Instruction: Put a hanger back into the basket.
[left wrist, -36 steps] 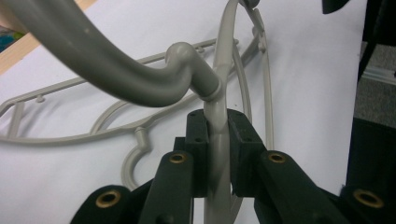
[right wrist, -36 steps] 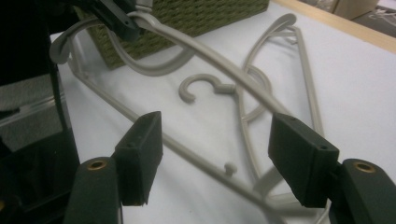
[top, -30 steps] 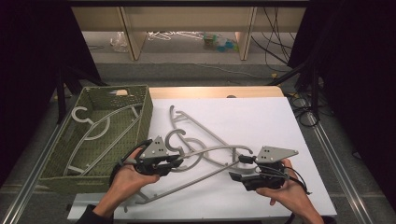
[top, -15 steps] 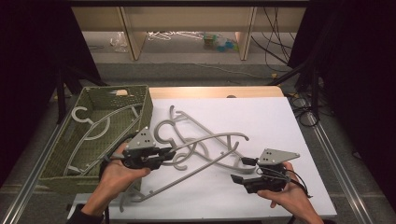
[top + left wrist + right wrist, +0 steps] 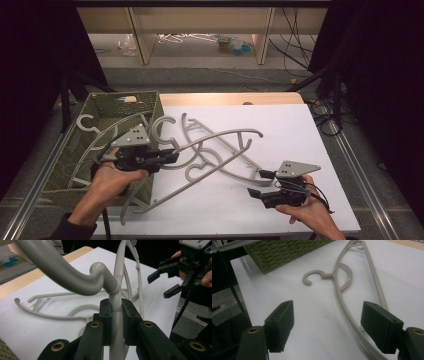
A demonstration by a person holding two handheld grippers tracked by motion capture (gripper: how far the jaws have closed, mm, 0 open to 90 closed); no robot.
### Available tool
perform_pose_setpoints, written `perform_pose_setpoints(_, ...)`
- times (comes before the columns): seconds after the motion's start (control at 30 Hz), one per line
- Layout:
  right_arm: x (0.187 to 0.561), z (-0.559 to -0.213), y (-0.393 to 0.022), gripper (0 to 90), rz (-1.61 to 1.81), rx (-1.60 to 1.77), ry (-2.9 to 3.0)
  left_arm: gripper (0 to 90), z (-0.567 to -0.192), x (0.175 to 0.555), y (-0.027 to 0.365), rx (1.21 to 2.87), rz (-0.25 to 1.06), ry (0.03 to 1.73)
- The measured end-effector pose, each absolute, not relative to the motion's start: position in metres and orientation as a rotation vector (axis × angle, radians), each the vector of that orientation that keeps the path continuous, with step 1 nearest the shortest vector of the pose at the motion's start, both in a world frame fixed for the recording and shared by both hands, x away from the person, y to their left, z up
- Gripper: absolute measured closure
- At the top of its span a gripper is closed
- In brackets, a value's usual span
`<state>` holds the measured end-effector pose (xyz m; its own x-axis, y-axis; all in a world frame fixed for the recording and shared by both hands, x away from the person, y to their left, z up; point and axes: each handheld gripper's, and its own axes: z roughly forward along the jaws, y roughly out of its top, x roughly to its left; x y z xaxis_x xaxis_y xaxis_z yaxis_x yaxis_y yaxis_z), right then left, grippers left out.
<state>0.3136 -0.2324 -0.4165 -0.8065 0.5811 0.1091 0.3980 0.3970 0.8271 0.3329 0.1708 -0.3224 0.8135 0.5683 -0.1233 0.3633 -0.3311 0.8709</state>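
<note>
My left gripper (image 5: 170,156) is shut on the neck of a grey plastic hanger (image 5: 225,135), just below its hook, and holds it tilted up off the white tabletop (image 5: 300,140) beside the basket. In the left gripper view both jaws press on the hanger's shaft (image 5: 116,322). A second grey hanger (image 5: 190,174) lies flat on the white surface, partly under the held one. My right gripper (image 5: 259,183) hovers open near the table's front right, just right of that hanger. The lying hanger (image 5: 342,280) stretches ahead of the open right gripper (image 5: 330,322).
A green woven basket (image 5: 150,100) stands at the table's left edge with several grey hangers (image 5: 85,122) inside. Its corner (image 5: 282,252) appears in the right gripper view. Beyond the table are wooden shelf legs and floor clutter. Cables run along the right side.
My left gripper has carried the held hanger leftward and upward, toward the basket. The right gripper has drifted slightly right and stays open.
</note>
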Motion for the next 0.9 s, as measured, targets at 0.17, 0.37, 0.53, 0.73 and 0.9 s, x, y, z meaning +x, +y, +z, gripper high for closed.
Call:
perform_pose_setpoints(0.17, 0.313, -0.416, -0.232, 27.9, 1.356, 0.875, 2.461, 79.8, -0.302, 0.337, 0.192, 1.947, 0.279, 0.724)
perform_pose_setpoints(0.37, 0.314, -0.417, -0.233, 27.9, 1.361, 0.868, 2.457, 79.9, -0.282, 0.345, 0.221, 1.912, 0.333, 0.776)
perform_pose_setpoints(0.53, 0.313, -0.416, -0.233, 27.9, 1.341, 0.867, 2.466, 79.9, -0.277, 0.352, 0.242, 1.888, 0.38, 0.828)
perform_pose_setpoints(0.73, 0.314, -0.419, -0.231, 27.8, 1.353, 0.863, 2.477, 79.9, -0.274, 0.365, 0.266, 1.869, 0.436, 0.892)
perform_pose_setpoints(0.9, 0.315, -0.421, -0.23, 25.9, 1.357, 0.864, 2.483, 79.8, -0.272, 0.38, 0.285, 1.876, 0.516, 0.96)
